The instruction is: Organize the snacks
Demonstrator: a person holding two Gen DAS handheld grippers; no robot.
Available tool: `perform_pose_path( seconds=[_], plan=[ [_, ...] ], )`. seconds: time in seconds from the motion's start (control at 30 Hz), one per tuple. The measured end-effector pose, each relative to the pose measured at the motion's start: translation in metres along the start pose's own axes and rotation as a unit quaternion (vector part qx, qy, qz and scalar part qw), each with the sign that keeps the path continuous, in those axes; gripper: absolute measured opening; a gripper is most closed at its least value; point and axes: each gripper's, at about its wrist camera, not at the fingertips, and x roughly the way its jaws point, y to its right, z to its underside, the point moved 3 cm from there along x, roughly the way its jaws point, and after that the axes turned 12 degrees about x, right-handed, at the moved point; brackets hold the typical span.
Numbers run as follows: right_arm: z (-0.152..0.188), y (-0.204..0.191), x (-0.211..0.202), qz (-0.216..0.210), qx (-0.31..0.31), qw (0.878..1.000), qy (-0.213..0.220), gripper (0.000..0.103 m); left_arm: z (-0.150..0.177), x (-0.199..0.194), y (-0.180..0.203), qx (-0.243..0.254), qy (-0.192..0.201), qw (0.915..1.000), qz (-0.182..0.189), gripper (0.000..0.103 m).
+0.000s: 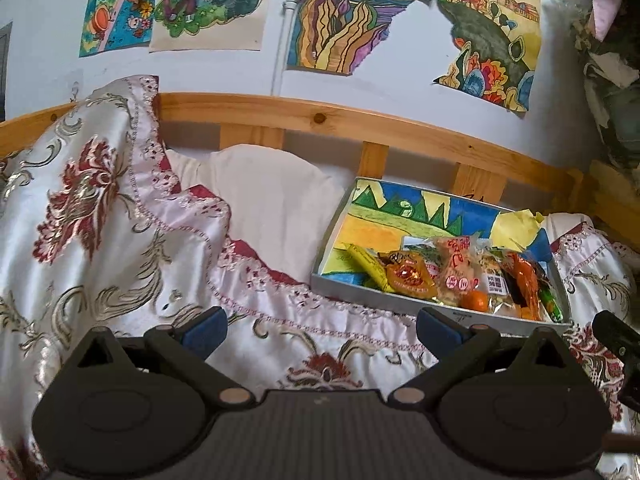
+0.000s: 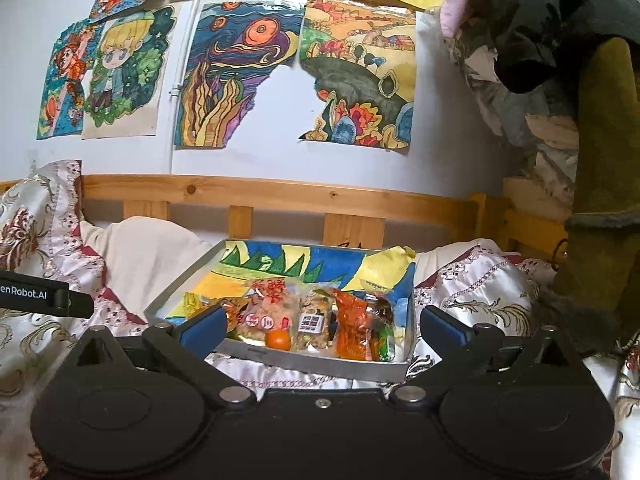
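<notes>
A shallow grey box (image 2: pixel 304 360) lined with a colourful drawing sits on the bed and holds several wrapped snacks (image 2: pixel 316 320) and a small orange fruit (image 2: pixel 278 339) along its near side. My right gripper (image 2: pixel 320 330) is open and empty, just in front of the box, its fingers level with the near edge. In the left wrist view the box (image 1: pixel 332 232) lies to the right with the snacks (image 1: pixel 456 276) and the fruit (image 1: pixel 475 301). My left gripper (image 1: pixel 322 330) is open and empty over the floral bedcover, left of the box.
A satin floral bedcover (image 1: pixel 100 216) is bunched up at the left. A white pillow (image 1: pixel 272 200) lies behind it. A wooden bed rail (image 2: pixel 280 196) runs along the wall. Dark clothing and a green post (image 2: pixel 600 160) stand at the right. The other gripper (image 2: pixel 40 294) shows at the left.
</notes>
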Motion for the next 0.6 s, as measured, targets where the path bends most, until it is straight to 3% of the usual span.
perform_pose_path(
  seconds=[0.33, 0.6],
  plan=[
    [0.004, -0.005, -0.025, -0.010, 0.014, 1.000, 0.016, 0.102, 0.013, -0.020, -0.012, 0.003, 0.008, 0.9999, 0.009, 0.102],
    [0.013, -0.010, -0.033, -0.015, 0.022, 1.000, -0.002, 0.102, 0.030, -0.029, -0.019, 0.014, 0.003, 0.9996, 0.025, 0.102]
  ],
)
